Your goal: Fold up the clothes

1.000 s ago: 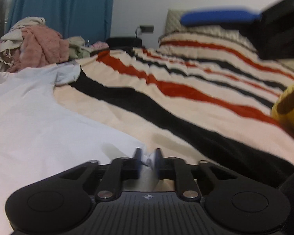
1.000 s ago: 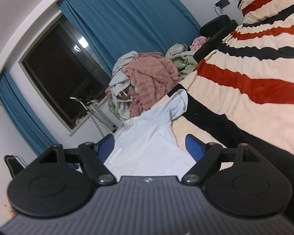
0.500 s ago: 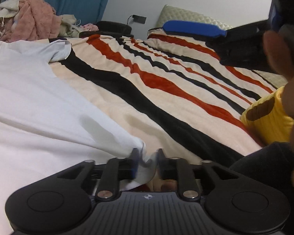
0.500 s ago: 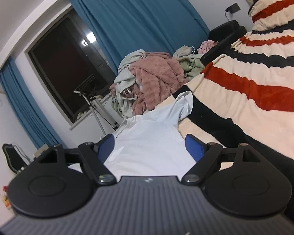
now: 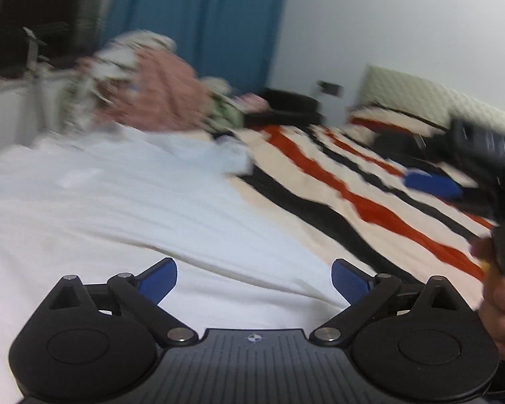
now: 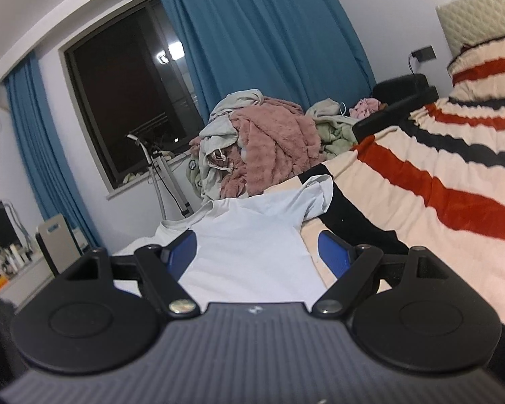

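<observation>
A white T-shirt [image 5: 118, 208] lies spread on the striped bed cover [image 5: 370, 202]; the right wrist view shows its sleeve and collar end, T-shirt [image 6: 252, 229]. My left gripper [image 5: 254, 277] hovers above the shirt, its jaws opening wide with nothing between the blue pads. The left wrist view is blurred. My right gripper [image 6: 257, 249] stands open over the shirt's edge, pads apart and pressing on nothing. That same right gripper [image 5: 434, 183] shows at the right of the left wrist view, held by a hand [image 5: 498, 296].
A heap of clothes [image 6: 266, 148] in pink, cream and green lies at the far end of the bed. Behind it are blue curtains [image 6: 259, 33] and a dark window. A tripod stand [image 6: 161, 171] stands by the wall. A black chair [image 6: 404, 91] sits beyond the bed.
My left gripper let go of the shirt's edge, opened wide and rose away from the cloth. The right gripper rolled so its view stands more level; its jaws stayed apart.
</observation>
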`<state>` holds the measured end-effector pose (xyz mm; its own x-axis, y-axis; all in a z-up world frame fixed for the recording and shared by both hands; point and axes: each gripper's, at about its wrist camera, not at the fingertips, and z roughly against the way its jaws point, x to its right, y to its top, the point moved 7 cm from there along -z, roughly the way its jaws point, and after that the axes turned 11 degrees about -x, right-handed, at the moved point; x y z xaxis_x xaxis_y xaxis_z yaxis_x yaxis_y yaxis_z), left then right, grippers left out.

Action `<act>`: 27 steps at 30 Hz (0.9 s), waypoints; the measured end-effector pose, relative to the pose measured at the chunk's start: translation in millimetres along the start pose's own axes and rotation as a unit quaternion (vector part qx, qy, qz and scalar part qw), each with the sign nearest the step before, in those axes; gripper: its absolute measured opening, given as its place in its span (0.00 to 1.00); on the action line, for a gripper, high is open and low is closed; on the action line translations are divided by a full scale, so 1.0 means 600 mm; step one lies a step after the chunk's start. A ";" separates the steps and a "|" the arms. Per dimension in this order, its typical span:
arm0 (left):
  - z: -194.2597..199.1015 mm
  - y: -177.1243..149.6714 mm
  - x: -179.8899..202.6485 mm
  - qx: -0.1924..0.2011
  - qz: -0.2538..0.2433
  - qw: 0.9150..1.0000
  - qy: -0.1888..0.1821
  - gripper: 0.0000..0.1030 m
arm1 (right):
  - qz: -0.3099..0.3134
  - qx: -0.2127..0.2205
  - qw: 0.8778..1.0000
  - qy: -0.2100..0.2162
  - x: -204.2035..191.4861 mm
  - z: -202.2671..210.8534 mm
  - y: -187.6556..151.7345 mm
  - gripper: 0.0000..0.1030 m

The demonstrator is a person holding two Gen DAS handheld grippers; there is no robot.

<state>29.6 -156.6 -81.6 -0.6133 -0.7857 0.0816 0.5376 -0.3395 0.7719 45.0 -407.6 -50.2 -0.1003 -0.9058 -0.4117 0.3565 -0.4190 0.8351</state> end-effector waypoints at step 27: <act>0.165 0.004 -0.130 0.069 0.118 0.981 0.138 1.00 | 0.116 -0.029 0.993 -0.025 -0.096 -0.037 -0.036 0.79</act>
<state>21.0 -44.9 -23.6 -0.2911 -0.9504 0.1096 0.5507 -0.0727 0.8316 64.0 -344.8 -52.4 -0.0558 -0.9799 -0.1913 0.4276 -0.1966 0.8823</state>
